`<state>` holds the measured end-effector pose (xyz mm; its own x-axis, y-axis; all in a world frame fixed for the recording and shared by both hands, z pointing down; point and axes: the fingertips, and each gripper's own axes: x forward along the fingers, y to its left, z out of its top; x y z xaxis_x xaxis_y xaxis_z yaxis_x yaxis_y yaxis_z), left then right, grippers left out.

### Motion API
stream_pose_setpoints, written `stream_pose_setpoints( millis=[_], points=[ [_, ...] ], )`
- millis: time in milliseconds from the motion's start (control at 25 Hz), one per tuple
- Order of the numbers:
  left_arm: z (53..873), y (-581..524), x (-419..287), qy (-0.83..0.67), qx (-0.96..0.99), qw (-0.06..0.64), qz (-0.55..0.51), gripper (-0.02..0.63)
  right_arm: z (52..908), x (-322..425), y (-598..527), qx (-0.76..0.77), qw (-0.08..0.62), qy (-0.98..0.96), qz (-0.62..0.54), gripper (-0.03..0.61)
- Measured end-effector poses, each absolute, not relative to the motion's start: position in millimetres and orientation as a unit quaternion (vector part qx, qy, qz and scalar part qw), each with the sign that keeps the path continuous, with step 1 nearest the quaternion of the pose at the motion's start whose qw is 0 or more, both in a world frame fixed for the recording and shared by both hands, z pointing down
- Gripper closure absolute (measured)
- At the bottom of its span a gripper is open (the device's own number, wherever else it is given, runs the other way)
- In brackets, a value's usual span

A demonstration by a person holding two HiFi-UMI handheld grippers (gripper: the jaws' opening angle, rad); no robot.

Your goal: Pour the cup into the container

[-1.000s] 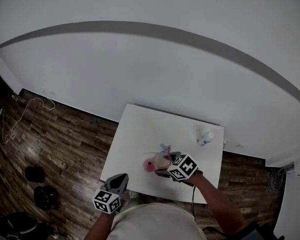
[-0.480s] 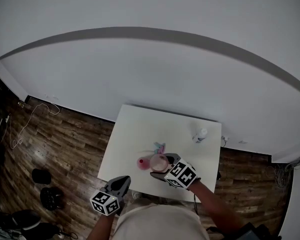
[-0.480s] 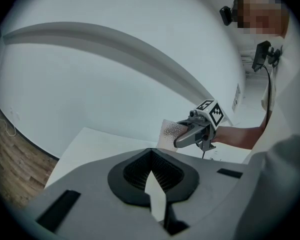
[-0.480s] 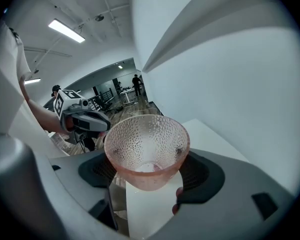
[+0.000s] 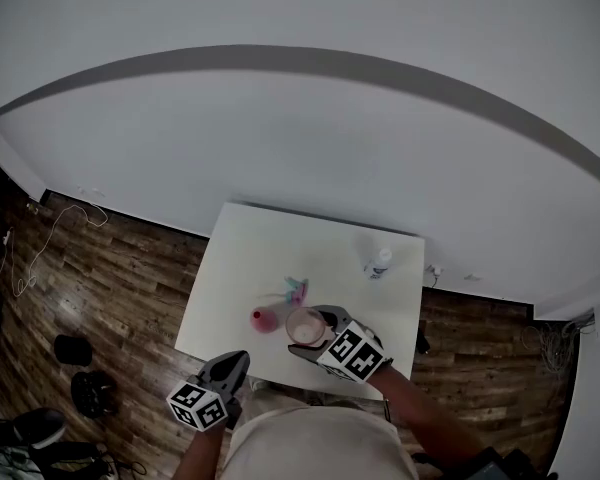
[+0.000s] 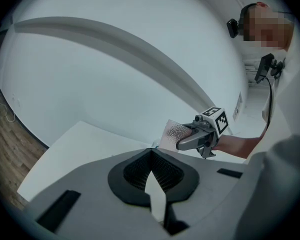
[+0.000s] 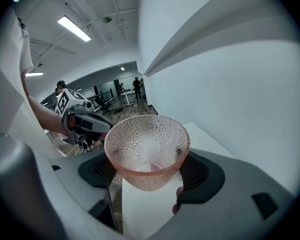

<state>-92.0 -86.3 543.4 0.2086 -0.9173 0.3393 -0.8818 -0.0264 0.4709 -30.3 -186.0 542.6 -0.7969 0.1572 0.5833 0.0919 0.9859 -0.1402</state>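
Right gripper (image 7: 149, 181) pinching dimpled pinkish translucent cup (image 7: 146, 151), mouth up, above near edge of white square table (image 5: 250, 258). Small pink container (image 5: 263, 320) on table beside that edge. Left gripper (image 6: 153, 189) pressed together, empty, off table.

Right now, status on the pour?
Right gripper shut on cup, upright, not pouring. Left gripper shut, empty, held back. Pink container beside cup, nothing between.

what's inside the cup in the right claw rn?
The dimpled translucent pink cup, clamped in the right claw, shows bare walls and only a pale pinkish patch at its bottom. Whether that is contents or the base itself cannot be told; no liquid level shows.
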Motion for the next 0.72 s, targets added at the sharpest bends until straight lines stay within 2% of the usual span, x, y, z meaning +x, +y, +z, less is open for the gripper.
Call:
stream_pose_setpoints(
  millis=[720],
  points=[
    [536.8, -97.8, -100.1, -0.641, 0.714, 0.282, -0.020, 0.604, 553.5, 4.9, -211.8, -0.033, 0.308, -0.950, 0.049, 0.205]
  ],
)
